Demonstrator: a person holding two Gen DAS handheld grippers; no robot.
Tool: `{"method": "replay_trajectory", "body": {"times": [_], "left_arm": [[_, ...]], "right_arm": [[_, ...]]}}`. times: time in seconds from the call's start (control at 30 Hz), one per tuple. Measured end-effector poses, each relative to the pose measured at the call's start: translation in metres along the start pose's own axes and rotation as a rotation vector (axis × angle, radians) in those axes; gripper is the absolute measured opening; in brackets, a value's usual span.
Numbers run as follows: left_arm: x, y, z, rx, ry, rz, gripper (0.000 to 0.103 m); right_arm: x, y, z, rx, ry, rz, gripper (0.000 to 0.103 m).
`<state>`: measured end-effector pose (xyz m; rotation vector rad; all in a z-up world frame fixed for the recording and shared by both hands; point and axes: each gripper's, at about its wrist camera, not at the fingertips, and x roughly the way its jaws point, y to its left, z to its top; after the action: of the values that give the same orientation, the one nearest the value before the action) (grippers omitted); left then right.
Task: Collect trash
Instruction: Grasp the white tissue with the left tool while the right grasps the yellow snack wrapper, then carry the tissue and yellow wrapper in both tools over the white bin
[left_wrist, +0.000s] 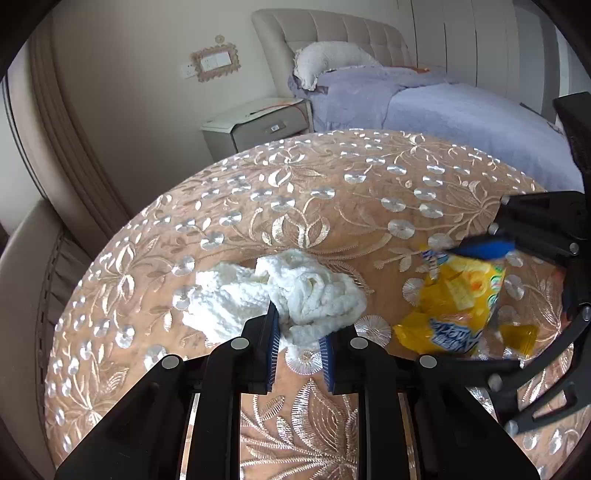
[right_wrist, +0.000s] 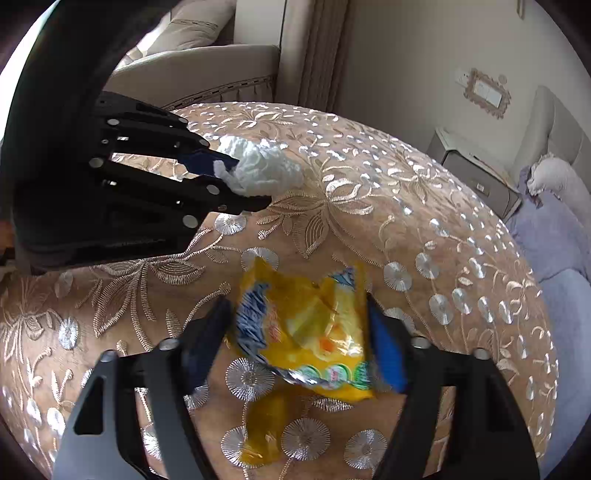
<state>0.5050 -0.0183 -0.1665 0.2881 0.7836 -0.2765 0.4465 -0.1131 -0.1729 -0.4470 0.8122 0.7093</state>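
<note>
A crumpled white tissue (left_wrist: 295, 295) lies on the round embroidered table (left_wrist: 332, 192). My left gripper (left_wrist: 299, 332) stands around its near edge, jaws narrowly apart with tissue between the blue pads. The tissue also shows in the right wrist view (right_wrist: 266, 170), with the left gripper (right_wrist: 229, 173) at it. A yellow snack wrapper (right_wrist: 306, 328) lies between the fingers of my right gripper (right_wrist: 299, 343), which is open around it. In the left wrist view the wrapper (left_wrist: 458, 295) sits at the right, with the right gripper (left_wrist: 491, 288) over it.
A bed with lilac bedding (left_wrist: 443, 107) and a grey nightstand (left_wrist: 258, 125) stand beyond the table. A beige armchair (right_wrist: 207, 70) stands at the table's other side. A small yellow wrapper piece (right_wrist: 266, 428) lies near the main wrapper.
</note>
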Motion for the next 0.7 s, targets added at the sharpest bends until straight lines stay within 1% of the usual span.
{"method": "replay_trajectory", "body": {"times": [0.03,0.07,0.1,0.13,0.2,0.3,0.37,0.53,0.7], "left_arm": [[-0.004,0.0,0.0,-0.005,-0.007,0.001,0.018],[-0.008,0.0,0.0,-0.013,-0.014,-0.001,0.018],[-0.013,0.0,-0.001,-0.019,-0.021,0.0,0.018],[-0.017,0.0,-0.002,-0.024,-0.026,0.003,0.018],[-0.029,-0.002,-0.003,-0.033,-0.037,0.001,0.018],[-0.05,-0.01,-0.005,-0.031,-0.06,0.014,0.018],[-0.069,-0.017,-0.006,-0.031,-0.083,0.013,0.018],[-0.12,-0.045,-0.011,0.004,-0.144,0.042,0.018],[-0.174,-0.079,-0.017,0.024,-0.204,0.029,0.018]], "right_arm": [[0.0,0.0,0.0,0.012,0.011,0.021,0.044],[-0.001,0.001,0.0,0.012,0.014,0.028,0.038],[-0.003,0.004,0.0,0.002,0.008,0.018,0.028],[-0.007,0.008,0.0,-0.008,0.003,0.012,0.022],[-0.017,0.014,-0.001,-0.01,-0.01,0.028,0.021],[-0.043,0.026,-0.002,-0.025,-0.069,0.009,0.02],[-0.064,0.031,-0.004,-0.009,-0.107,0.003,0.02],[-0.116,0.043,-0.02,0.008,-0.189,-0.039,0.02],[-0.173,0.057,-0.042,0.006,-0.268,-0.092,0.02]]}}
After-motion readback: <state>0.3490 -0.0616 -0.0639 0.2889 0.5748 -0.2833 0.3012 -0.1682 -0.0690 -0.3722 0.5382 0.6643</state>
